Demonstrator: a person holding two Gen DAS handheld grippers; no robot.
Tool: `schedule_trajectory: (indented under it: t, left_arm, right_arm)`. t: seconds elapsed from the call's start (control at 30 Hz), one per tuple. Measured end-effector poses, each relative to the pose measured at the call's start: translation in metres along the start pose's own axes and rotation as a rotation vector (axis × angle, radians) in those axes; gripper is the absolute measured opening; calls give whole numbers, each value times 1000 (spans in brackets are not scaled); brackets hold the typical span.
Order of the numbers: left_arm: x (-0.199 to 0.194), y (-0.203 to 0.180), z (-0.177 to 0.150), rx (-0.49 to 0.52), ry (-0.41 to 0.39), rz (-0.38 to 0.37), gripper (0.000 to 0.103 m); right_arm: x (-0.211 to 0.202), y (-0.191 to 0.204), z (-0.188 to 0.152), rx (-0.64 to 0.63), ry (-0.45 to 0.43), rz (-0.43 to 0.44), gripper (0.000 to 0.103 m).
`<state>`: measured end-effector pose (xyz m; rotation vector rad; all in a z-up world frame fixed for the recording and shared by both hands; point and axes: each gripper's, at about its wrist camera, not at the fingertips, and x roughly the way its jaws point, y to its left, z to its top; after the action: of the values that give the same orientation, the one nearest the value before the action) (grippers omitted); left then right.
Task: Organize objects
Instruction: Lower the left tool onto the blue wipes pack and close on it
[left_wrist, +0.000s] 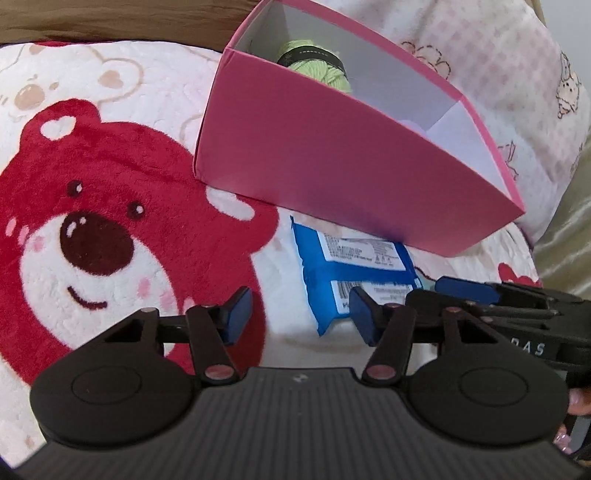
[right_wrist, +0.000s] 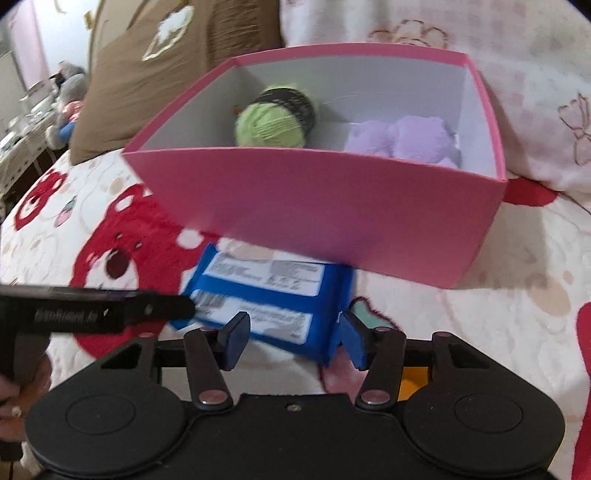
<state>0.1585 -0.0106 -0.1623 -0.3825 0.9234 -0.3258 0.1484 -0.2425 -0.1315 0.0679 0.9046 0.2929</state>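
Left wrist view: lying at far left, a white fleece blanket (left_wrist: 122, 122) printed with a big red bear face (left_wrist: 92, 221), covering the bed. Standing right of the bear, a pink box (left_wrist: 314, 155), open at the top, with a green yarn ball (left_wrist: 317, 68) showing inside near the far wall. Lying flat on the blanket just below the box's near wall, a blue packet (left_wrist: 354, 273) with white printed labels. Hovering low in front, the left gripper (left_wrist: 301, 317), blue pads parted partway with nothing between them, the right-hand pad overlapping the packet's near edge in the picture; touching or not, cannot tell. Reaching in from the right edge, the other black tool with its own blue pad beside the packet. Right wrist view: poking in from the left, the left tool's black finger, tip at the packet's left end. Sitting in the middle, the box (right_wrist: 332, 206), holding the yarn ball (right_wrist: 273, 122) and, to its right, a lilac plush toy (right_wrist: 406, 140). Lying just in front of the box, the packet (right_wrist: 269, 310). Straddling the packet's near right corner, the right gripper (right_wrist: 291, 339), partly open, pads not visibly pressing on it.
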Motion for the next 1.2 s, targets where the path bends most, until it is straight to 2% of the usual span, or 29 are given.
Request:
schedule_trajectory:
  t: [0.07, 0.2, 0.33, 0.47, 0.6, 0.67, 0.7, 0.73, 0.83, 0.97, 1.2]
  left_arm:
    - [7, -2, 4, 2, 0, 5, 52]
    - [15, 0, 5, -7, 39, 22, 51]
    - [16, -3, 2, 44, 41, 40, 50]
    - [17, -7, 0, 79, 30, 57, 50]
    - [18, -3, 2, 68, 26, 37, 48]
    - [17, -2, 2, 67, 17, 6, 34]
    - [18, -1, 1, 65, 16, -17, 32]
    - [19, 0, 0, 62, 12, -32, 30]
    - [20, 2, -4, 60, -7, -47, 30]
    - [19, 6, -1, 16, 12, -72, 25]
    - [19, 1, -3, 67, 4, -53, 24]
  right_arm:
    - [4, -2, 1, 7, 2, -4, 59]
    - [20, -5, 2, 27, 32, -8, 59]
    - [29, -8, 4, 97, 43, -14, 58]
    - [29, -8, 0, 73, 37, -4, 58]
    - [32, -12, 3, 102, 45, 16, 58]
    - [32, -8, 4, 82, 40, 29, 53]
    - [31, -6, 4, 72, 35, 39, 46]
    - [30, -4, 3, 62, 35, 35, 45]
    - [28, -1, 1, 52, 24, 29, 43]
    - [27, 2, 0, 35, 14, 17, 43]
    - [20, 5, -4, 16, 5, 22, 43]
